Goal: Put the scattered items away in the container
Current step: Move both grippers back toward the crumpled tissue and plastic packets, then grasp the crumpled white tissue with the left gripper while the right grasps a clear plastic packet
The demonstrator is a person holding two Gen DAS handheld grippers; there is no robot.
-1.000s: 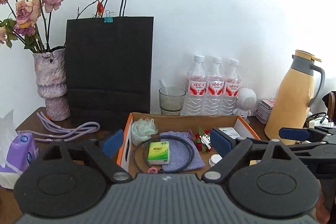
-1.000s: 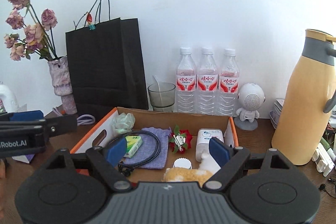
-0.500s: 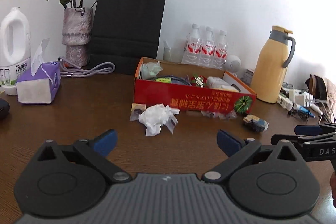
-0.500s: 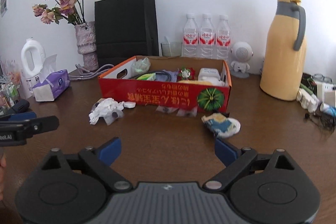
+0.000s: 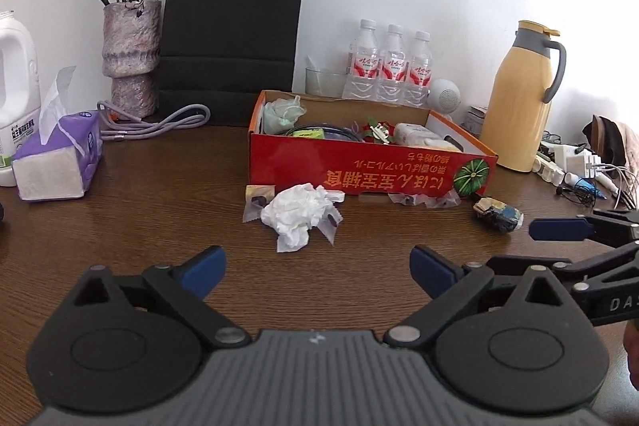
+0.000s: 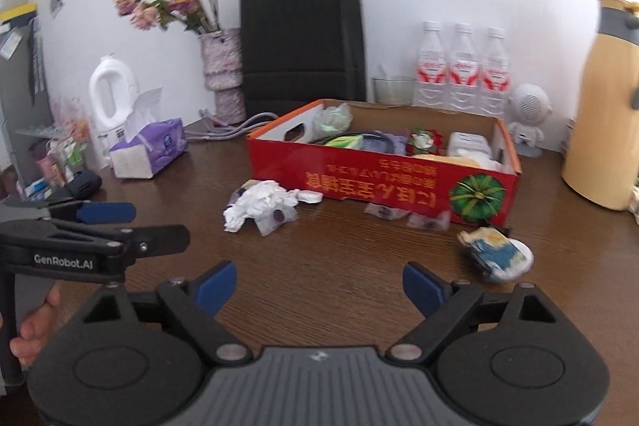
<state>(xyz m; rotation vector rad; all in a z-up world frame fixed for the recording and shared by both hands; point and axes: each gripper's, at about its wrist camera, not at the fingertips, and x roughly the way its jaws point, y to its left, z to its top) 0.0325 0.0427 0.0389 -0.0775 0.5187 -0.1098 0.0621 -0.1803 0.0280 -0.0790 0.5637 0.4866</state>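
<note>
Left gripper (image 5: 317,272): jaws spread wide and closing slightly, nothing between them, hovering over bare surface (image 5: 159,226) short of the litter. Right gripper (image 6: 318,284): jaws apart but closing, likewise empty.

Container: red cardboard box (image 5: 371,172), open-topped, standing mid-surface, already holding a cable, a green packet, a red bow and white packs.

Items not yet boxed: crumpled white tissue (image 5: 297,212) just in front of the box's left end, lying among small clear sachets (image 5: 257,200); further clear sachets (image 6: 403,216) against the box's front wall; blue-and-cream crumpled wrapper (image 6: 497,252) near the front right corner.

Hazards, as judged:
- Tissue is soft and rests on the sachets; a pinch may lift only part of it or drag a sachet along and drop it.
- Flat sachets lie flush on the wood; pads may slide over them.
- Both grippers face the same patch, so reaching together risks a knock.
- Yellow flask (image 5: 519,98) stands close by the box's right end; a wide swing there could tip it.

View differences: right wrist view shows the box's side handle cut-out, a hand (image 6: 34,318) on the left tool's grip and shelving at far left; left wrist view alone shows chargers and cables (image 5: 583,170) beyond the flask, and is the sharper of the two.
</note>
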